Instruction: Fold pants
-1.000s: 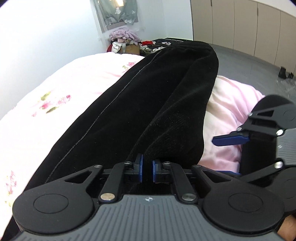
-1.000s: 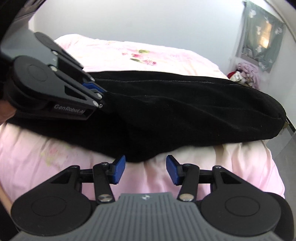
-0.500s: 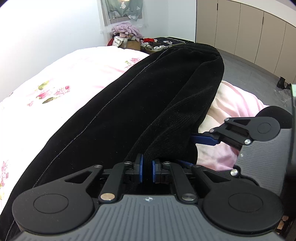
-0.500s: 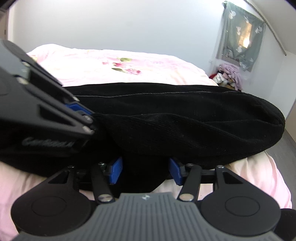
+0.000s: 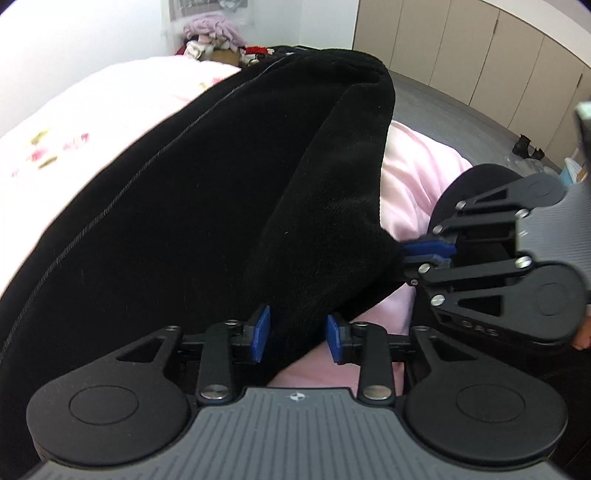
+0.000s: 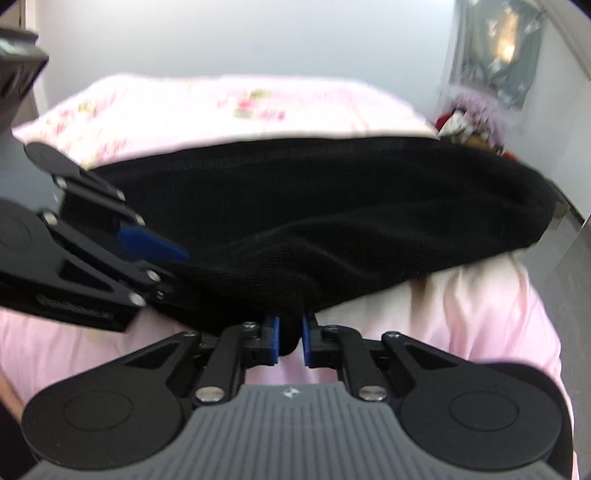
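Observation:
Black corduroy pants (image 5: pixel 207 192) lie lengthwise on a pink floral bed (image 5: pixel 92 122), also seen in the right wrist view (image 6: pixel 332 206). My left gripper (image 5: pixel 297 338) has its blue pads apart, with the near edge of the pants lying loosely between them. My right gripper (image 6: pixel 290 341) is shut on a bunched bit of the pants' near edge. In the left wrist view the right gripper (image 5: pixel 410 256) pinches the cloth at the right. In the right wrist view the left gripper (image 6: pixel 173 262) sits at the left against the pants.
A pile of clothes (image 5: pixel 218 35) lies past the far end of the bed. Beige cupboards (image 5: pixel 480 55) line the right wall above a grey floor (image 5: pixel 461 125). A window (image 6: pixel 498 48) is at the upper right.
My left gripper has opened and let go of the pants' edge. My right gripper moved in onto the near edge and shut on it.

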